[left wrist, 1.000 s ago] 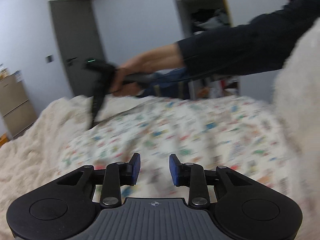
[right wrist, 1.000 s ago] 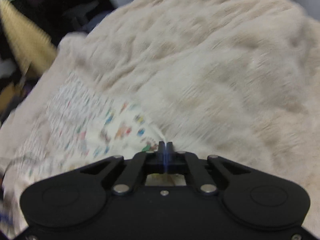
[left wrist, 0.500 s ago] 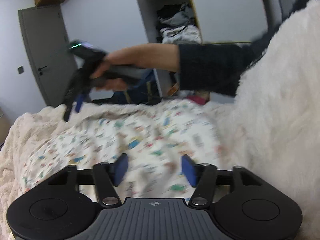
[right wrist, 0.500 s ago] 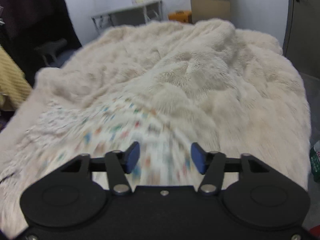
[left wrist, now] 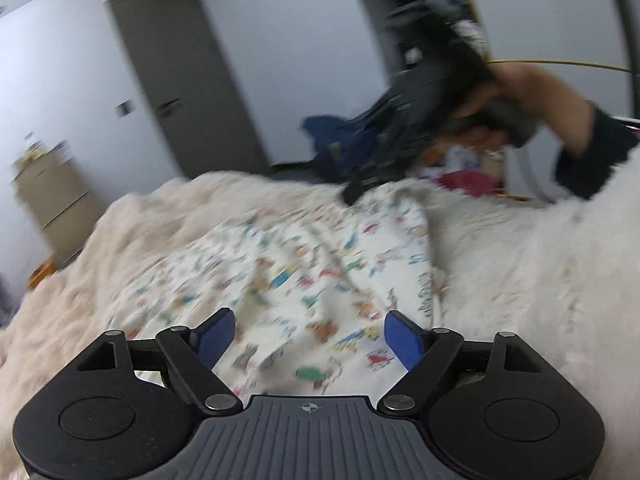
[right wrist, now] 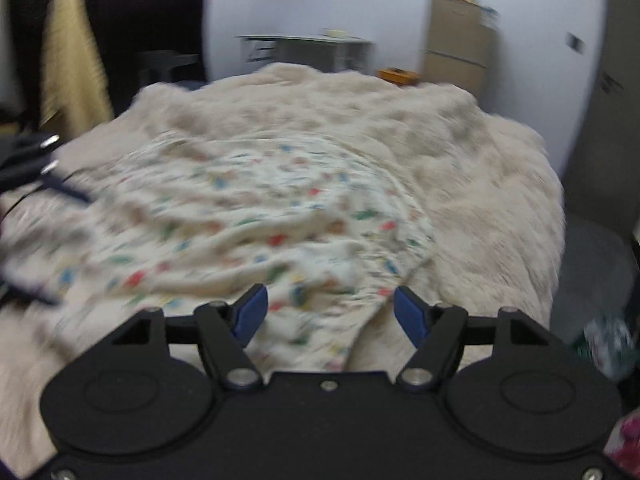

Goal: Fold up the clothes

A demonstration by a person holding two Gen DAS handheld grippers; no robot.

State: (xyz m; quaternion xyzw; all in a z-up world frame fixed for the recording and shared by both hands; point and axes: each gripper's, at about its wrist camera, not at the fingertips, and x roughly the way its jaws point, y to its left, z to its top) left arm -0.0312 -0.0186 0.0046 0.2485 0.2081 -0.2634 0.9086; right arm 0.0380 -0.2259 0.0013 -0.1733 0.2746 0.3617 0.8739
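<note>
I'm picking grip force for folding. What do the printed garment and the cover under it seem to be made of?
Printed garment: looks like thin, matte woven or knit fabric, probably cotton; it lies in soft shallow wrinkles. Blur hides the weave. Cream cover: long-pile plush or faux fur, judging by its shaggy, tufted surface. Both grippers, left and right, have open jaws.

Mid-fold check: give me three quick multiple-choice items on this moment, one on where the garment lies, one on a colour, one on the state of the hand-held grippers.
1. The printed garment lies on:
A. a fluffy cream blanket
B. a bare wooden floor
C. a metal rack

2. The finger pads of the left hand-held gripper are:
A. red
B. blue
C. yellow

3. The right hand-held gripper is:
A. shut on the garment
B. shut on nothing
C. open

Answers: 1 A, cream pile surrounds the garment; 2 B, both pads show blue; 3 C, the fingers stand apart over the cloth.
</note>
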